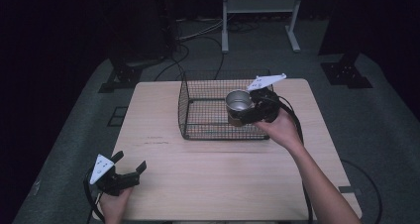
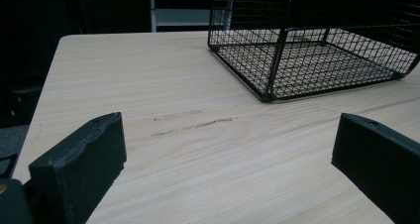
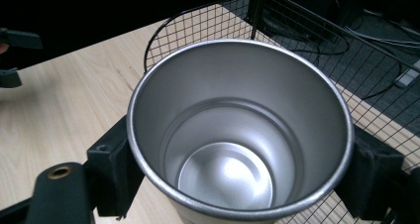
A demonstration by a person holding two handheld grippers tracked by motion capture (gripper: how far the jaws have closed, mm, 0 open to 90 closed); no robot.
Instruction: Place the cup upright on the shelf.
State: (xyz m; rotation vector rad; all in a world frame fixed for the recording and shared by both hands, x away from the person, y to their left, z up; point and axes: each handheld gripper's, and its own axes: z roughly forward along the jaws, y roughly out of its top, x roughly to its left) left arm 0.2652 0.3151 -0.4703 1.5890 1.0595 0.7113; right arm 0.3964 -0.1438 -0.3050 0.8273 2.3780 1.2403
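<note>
Right gripper [image 1: 246, 111]: clamped on the metal cup [image 1: 239, 105], one black jaw pressed against each side of its wall just under the rim; in the right gripper view the cup [image 3: 237, 135] sits upright between the pads with its mouth open toward the camera and nothing inside.
Cup's place: held up over the near right part of the wire basket [image 1: 198, 116], between the two right-hand fingers, not resting on the mesh floor as far as the high view shows.
Basket edges: a tall curved wire wall stands at the far left of the right fingers; a low rim runs along the near side, just below the held cup; mesh also passes close behind the right finger in the right gripper view [image 3: 297, 35].
Left gripper [image 1: 128, 166]: jaws spread wide with nothing between them, resting low at the near left corner of the table [image 1: 158, 184].
Room ahead of the left fingers: bare wood between and beyond the pads, marked by a faint scuff [image 2: 195, 125]; the basket's near corner [image 2: 270, 92] stands well ahead and to the right of them.
Table edge: the left edge runs just outside the left finger [image 2: 79, 159]; dark floor lies beyond it.
Behind the table: cables on the floor [image 1: 198, 40] and a pale metal frame [image 1: 260, 16], well apart from both grippers.
</note>
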